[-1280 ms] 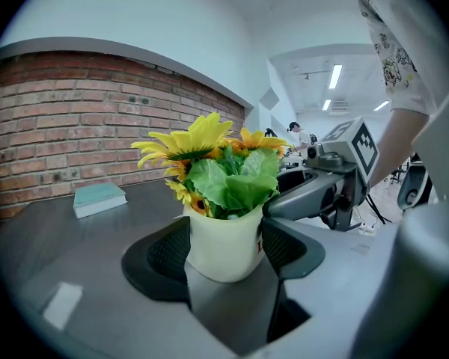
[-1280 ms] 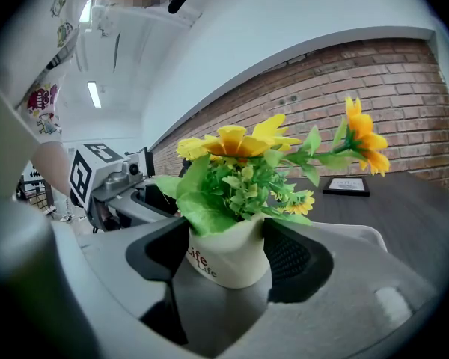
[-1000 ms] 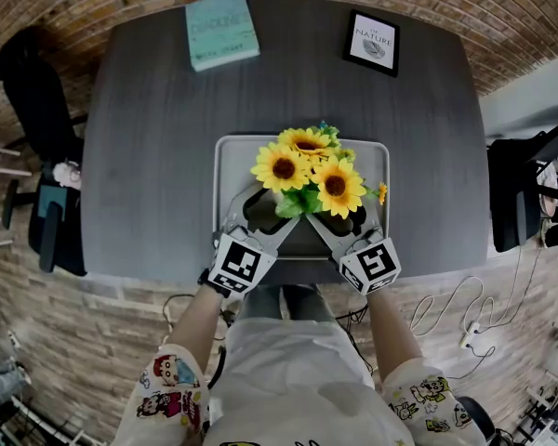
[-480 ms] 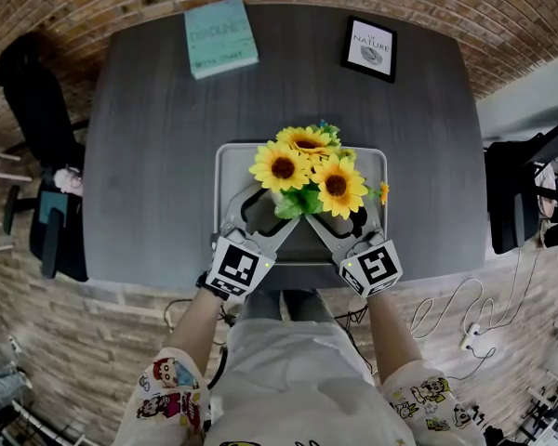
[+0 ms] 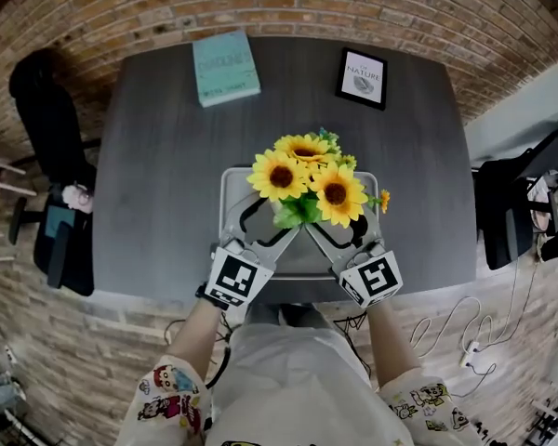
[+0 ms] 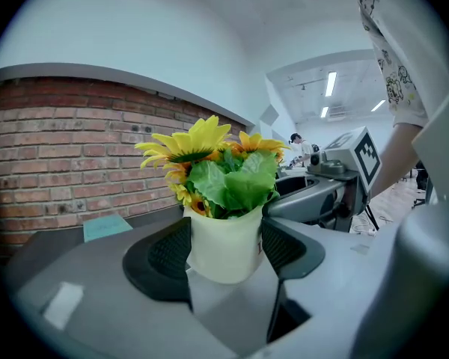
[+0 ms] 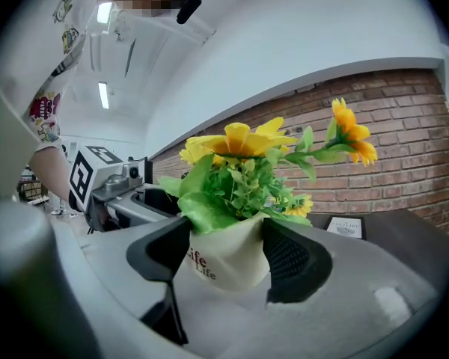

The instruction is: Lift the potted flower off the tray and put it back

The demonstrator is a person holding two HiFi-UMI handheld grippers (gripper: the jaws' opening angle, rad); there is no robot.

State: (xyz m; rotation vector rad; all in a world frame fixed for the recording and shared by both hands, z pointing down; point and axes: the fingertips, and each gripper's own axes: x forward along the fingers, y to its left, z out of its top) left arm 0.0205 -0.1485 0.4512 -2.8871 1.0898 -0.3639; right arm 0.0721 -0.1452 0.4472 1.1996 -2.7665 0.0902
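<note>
Head view, and the sunflower blooms of the potted flower (image 5: 305, 179) blanket everything beneath them. The pot is out of sight from up here, and so is whether its base clears the tray (image 5: 234, 189), which lies at the middle of the near edge of the counter (image 5: 158, 156). The jaw tips vanish under the leaves too. Over to the gripper views: the left hand-held gripper (image 6: 224, 249) has its jaws spread wide, pads pressed to both sides of the white pot. The right hand-held gripper (image 7: 224, 256) clamps the same pot just as wide, from the other side.
</note>
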